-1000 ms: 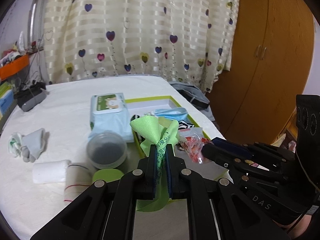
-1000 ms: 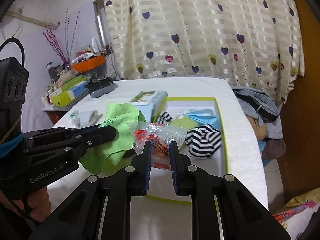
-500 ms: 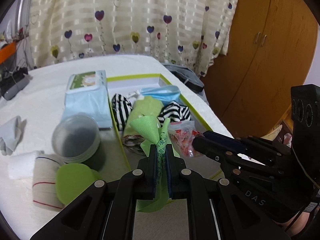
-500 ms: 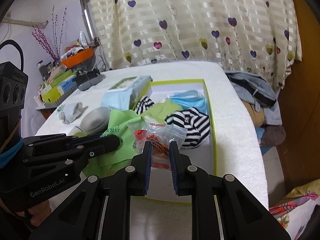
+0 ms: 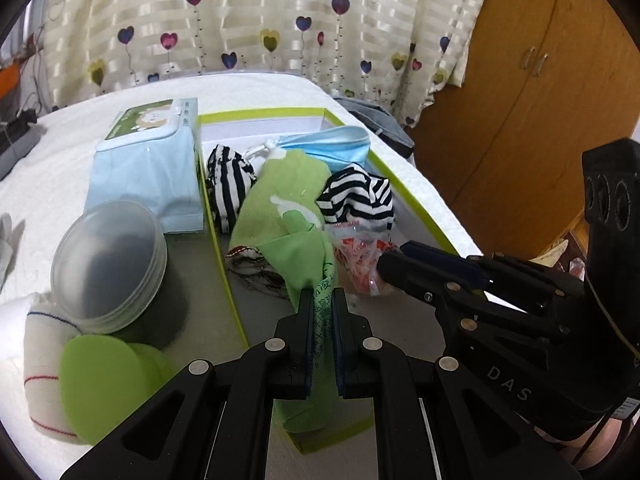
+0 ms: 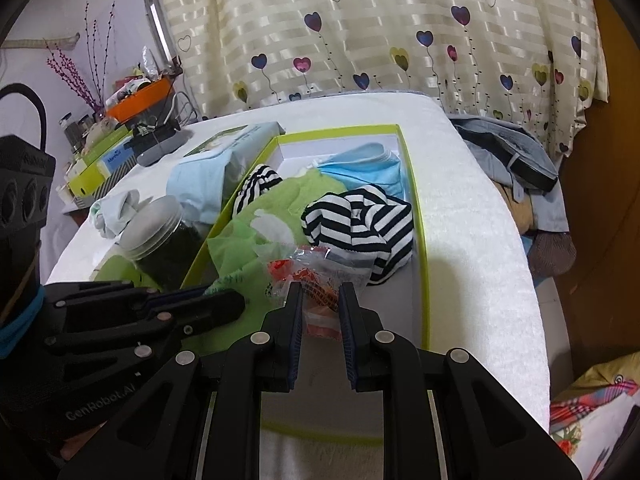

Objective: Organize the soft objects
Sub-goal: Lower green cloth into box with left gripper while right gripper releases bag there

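My left gripper [image 5: 321,300] is shut on a light green cloth [image 5: 308,256] with printed text, low over the near end of the green-rimmed box [image 5: 416,200]. My right gripper [image 6: 319,298] is shut on a clear plastic packet with red print [image 6: 316,280], just above the box floor; the packet also shows in the left wrist view [image 5: 362,258]. In the box [image 6: 418,216] lie striped black-and-white socks [image 6: 360,224], a green sock [image 5: 280,200] and a blue face mask [image 6: 368,166].
A wet-wipes pack [image 5: 148,168], a lidded jar [image 5: 108,256], green round pads [image 5: 96,380] and a rolled bandage [image 5: 36,344] lie left of the box on the white table [image 6: 472,208]. Clothes [image 6: 508,156] hang off the right edge. A wooden wardrobe [image 5: 520,100] stands at right.
Both grippers have moved forward and down into the box with their loads. The green cloth now touches the items in the box.
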Action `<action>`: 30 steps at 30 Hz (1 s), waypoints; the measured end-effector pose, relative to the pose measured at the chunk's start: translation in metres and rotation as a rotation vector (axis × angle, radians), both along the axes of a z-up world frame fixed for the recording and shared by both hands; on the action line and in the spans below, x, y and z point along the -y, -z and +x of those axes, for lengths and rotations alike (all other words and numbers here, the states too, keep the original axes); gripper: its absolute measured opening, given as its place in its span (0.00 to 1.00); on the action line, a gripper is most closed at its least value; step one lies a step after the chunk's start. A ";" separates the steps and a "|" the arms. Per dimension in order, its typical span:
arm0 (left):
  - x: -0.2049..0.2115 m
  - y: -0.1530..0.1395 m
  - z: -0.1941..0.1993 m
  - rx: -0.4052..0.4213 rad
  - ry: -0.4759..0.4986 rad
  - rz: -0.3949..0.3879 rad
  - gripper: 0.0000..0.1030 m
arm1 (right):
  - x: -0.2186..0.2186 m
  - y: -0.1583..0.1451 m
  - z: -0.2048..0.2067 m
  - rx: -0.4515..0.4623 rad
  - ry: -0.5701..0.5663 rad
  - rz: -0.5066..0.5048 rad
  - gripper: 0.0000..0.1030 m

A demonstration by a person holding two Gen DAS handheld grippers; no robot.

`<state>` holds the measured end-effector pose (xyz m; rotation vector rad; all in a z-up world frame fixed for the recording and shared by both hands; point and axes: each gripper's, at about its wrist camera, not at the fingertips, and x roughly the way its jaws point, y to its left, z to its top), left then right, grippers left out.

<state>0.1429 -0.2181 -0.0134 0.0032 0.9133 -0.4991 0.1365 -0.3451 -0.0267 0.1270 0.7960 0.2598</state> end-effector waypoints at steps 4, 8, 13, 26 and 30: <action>0.002 0.002 0.007 -0.002 -0.014 0.008 0.08 | -0.001 0.001 0.010 0.001 -0.001 -0.008 0.18; 0.003 0.002 0.014 0.002 -0.027 0.011 0.08 | -0.003 0.000 0.020 -0.001 -0.001 -0.018 0.18; 0.005 0.000 0.015 0.017 -0.027 0.014 0.08 | 0.001 -0.002 0.024 -0.005 0.006 -0.005 0.20; -0.003 -0.017 -0.004 0.047 -0.024 -0.020 0.27 | 0.010 -0.021 -0.006 0.038 0.075 -0.055 0.39; -0.006 -0.027 -0.013 0.066 -0.019 -0.035 0.27 | 0.009 -0.028 -0.014 0.047 0.086 -0.059 0.39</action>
